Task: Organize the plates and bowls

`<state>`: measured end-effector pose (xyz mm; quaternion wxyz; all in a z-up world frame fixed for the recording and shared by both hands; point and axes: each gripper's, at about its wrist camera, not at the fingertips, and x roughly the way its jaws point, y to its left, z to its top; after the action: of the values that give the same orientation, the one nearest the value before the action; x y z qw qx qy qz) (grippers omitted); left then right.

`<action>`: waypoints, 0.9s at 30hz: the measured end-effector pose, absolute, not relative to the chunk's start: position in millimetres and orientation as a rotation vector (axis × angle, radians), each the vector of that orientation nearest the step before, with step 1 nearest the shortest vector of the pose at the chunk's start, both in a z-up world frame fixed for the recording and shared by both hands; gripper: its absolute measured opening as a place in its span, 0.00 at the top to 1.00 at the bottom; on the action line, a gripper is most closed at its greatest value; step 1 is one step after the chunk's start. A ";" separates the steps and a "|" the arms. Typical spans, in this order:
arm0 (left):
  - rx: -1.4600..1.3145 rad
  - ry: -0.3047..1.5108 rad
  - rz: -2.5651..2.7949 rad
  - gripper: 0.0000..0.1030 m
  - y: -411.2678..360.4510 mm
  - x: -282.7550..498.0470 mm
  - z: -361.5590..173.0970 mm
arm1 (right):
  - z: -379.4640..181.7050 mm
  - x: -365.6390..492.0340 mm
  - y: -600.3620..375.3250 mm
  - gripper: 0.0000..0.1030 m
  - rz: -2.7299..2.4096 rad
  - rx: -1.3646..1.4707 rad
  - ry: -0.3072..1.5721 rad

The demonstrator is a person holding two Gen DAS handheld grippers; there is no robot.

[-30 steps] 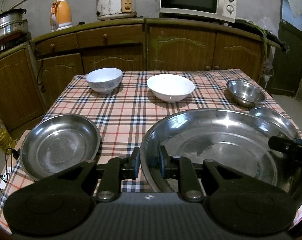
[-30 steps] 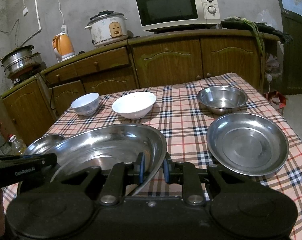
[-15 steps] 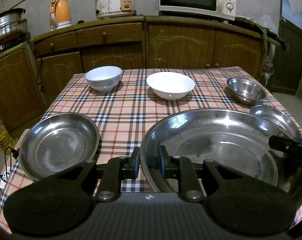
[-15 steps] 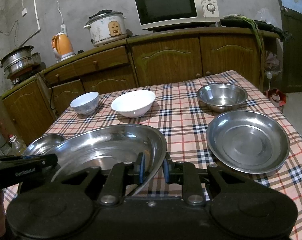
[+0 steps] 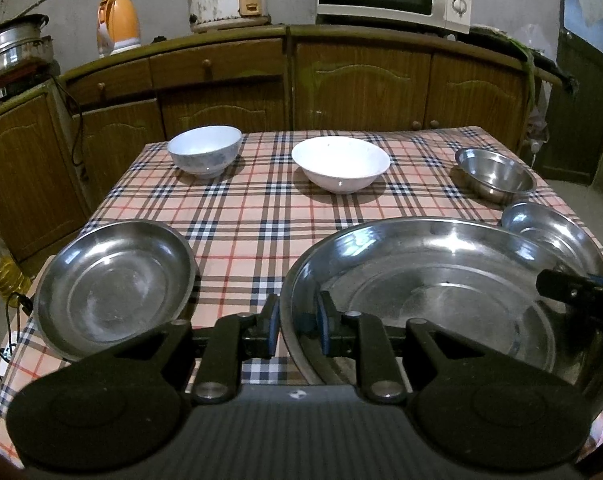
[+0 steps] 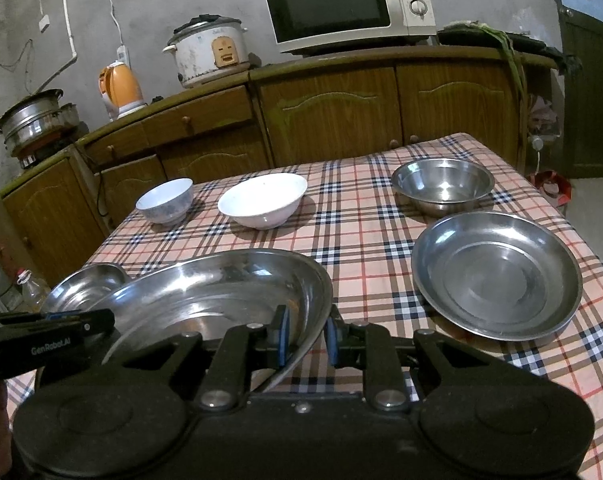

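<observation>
Left wrist view: left gripper fingers clamped on the near-left rim of the large round stainless-steel plate, above the plaid-clothed counter. A smaller steel plate lies left.

Right wrist view: right gripper fingers pinch the same plate's right rim; another steel plate rests right.

No visible change, left tool, right tool and large steel plate placed as a second ago

The big plate is shiny metal. The white bowl looks smooth and glossy. Checked cloth covers the table.
</observation>
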<state>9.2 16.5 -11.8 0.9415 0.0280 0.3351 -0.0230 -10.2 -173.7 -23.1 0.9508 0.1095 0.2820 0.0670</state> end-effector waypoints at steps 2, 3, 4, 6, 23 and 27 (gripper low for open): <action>0.059 0.686 -0.047 0.80 16.2 10.5 -12.7 | -24.2 -8.9 -173.7 0.76 0.136 0.226 0.577; 0.061 0.687 -0.047 0.80 16.2 10.8 -13.3 | -24.8 -8.4 -174.0 0.76 0.136 0.227 0.579; 0.063 0.688 -0.047 0.80 16.2 11.3 -13.8 | -25.3 -7.7 -173.9 0.76 0.135 0.228 0.580; 0.065 0.690 -0.047 0.80 15.8 12.5 -15.0 | -26.2 -6.8 -173.9 0.76 0.134 0.230 0.582; 0.084 0.707 -0.044 0.79 10.6 20.7 -23.7 | -34.7 2.8 -177.1 0.76 0.129 0.239 0.599; 0.093 0.710 -0.046 0.79 9.0 23.9 -25.8 | -37.6 5.7 -178.2 0.76 0.126 0.241 0.604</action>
<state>23.9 9.0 -25.8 0.9363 0.0453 0.3476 -0.0225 5.7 -178.2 -37.6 0.9457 0.1184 0.2964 0.0618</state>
